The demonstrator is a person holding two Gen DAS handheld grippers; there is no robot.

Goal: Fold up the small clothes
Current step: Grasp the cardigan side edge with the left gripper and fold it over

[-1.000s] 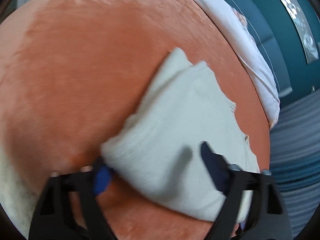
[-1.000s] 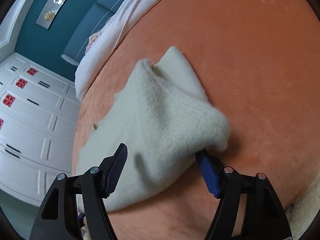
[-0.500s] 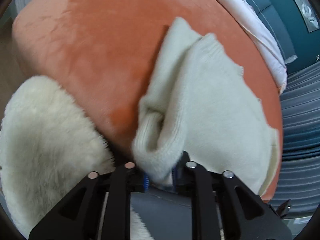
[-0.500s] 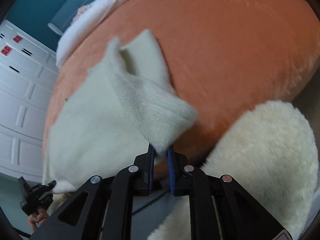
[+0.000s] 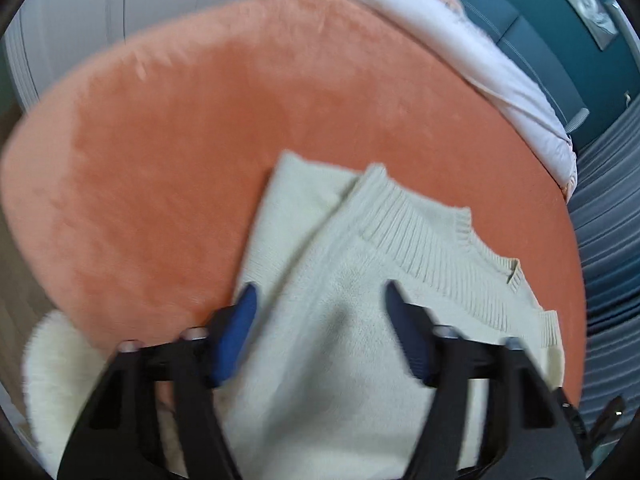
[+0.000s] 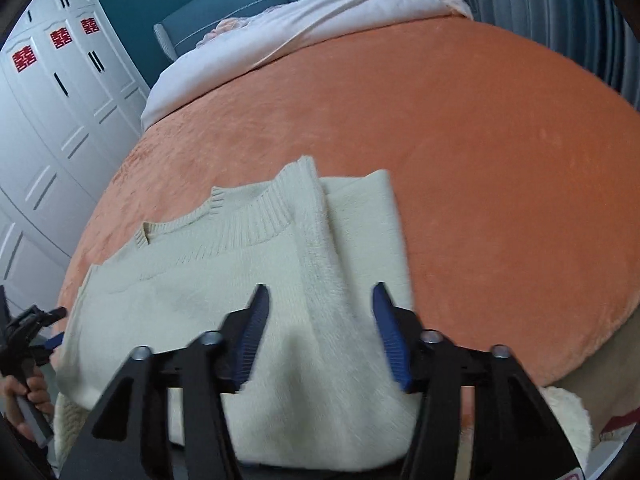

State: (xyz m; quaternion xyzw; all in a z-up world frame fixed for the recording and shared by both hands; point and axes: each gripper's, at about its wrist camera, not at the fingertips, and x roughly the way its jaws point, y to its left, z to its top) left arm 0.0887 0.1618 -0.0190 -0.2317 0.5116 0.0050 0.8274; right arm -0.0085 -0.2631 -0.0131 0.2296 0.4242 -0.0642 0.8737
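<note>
Left gripper: jaws apart above the cream knit sweater, blue pads clear of the fabric, having just opened a little. Right gripper: jaws likewise apart over the sweater, nothing pinched, also just opened further. Sweater lies flat on the orange blanket of the bed, near its front edge, ribbed collar facing away, one side folded over the body. Fluffy white rug below the bed edge. White duvet beyond; white wardrobe at left
</note>
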